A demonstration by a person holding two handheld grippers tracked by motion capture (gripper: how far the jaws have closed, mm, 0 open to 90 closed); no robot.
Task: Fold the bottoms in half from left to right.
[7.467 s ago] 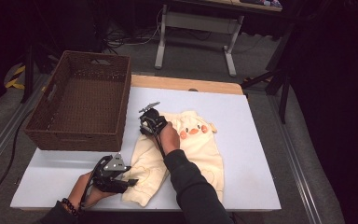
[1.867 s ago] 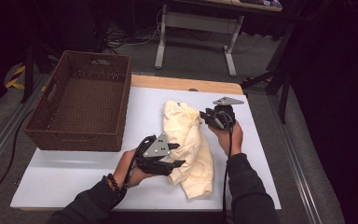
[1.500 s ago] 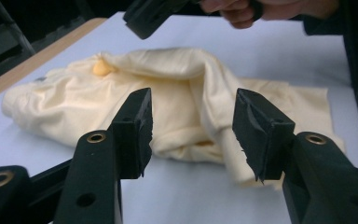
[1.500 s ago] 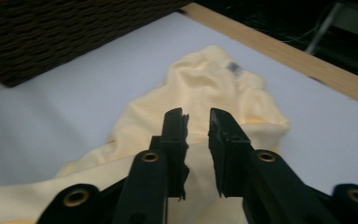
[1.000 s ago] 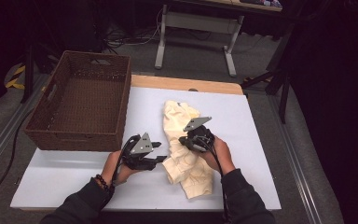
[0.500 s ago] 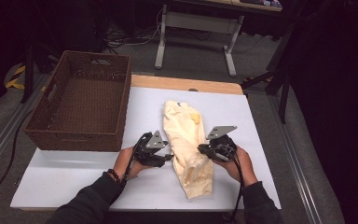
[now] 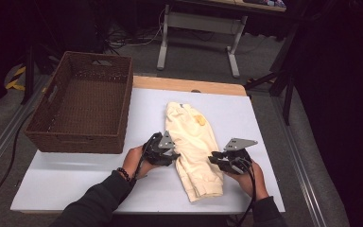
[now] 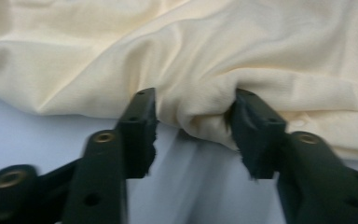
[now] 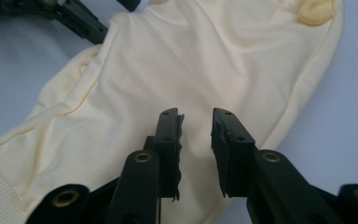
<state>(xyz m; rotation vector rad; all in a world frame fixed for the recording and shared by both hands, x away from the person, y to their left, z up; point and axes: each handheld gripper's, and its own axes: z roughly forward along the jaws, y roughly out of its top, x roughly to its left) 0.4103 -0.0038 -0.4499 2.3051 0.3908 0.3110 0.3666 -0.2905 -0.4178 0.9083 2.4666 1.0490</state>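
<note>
A cream garment (image 7: pixel 194 142) lies folded into a long narrow strip on the white table (image 7: pixel 75 175), with a yellow patch (image 7: pixel 199 120) near its far end. My left gripper (image 7: pixel 174 156) is at the strip's left edge. In the left gripper view its jaws have just been closing, and its pads (image 8: pixel 142 116) press a puckered bunch of the cloth (image 8: pixel 261 46) between them. My right gripper (image 7: pixel 213 158) is at the right edge. Its jaws (image 9: pixel 196 121) have just been opening and stand apart over flat cloth (image 9: pixel 191 60), gripping nothing.
A brown wicker basket (image 7: pixel 80 137) stands empty at the table's left, close to the left hand. The table's far edge is a bare wooden strip (image 7: pixel 189 85). Metal table legs (image 7: pixel 231 52) stand on the floor beyond.
The right gripper slid off the garment's middle to its right edge and opened. The left gripper moved in to the left edge and closed on cloth. The garment is now a narrower strip.
</note>
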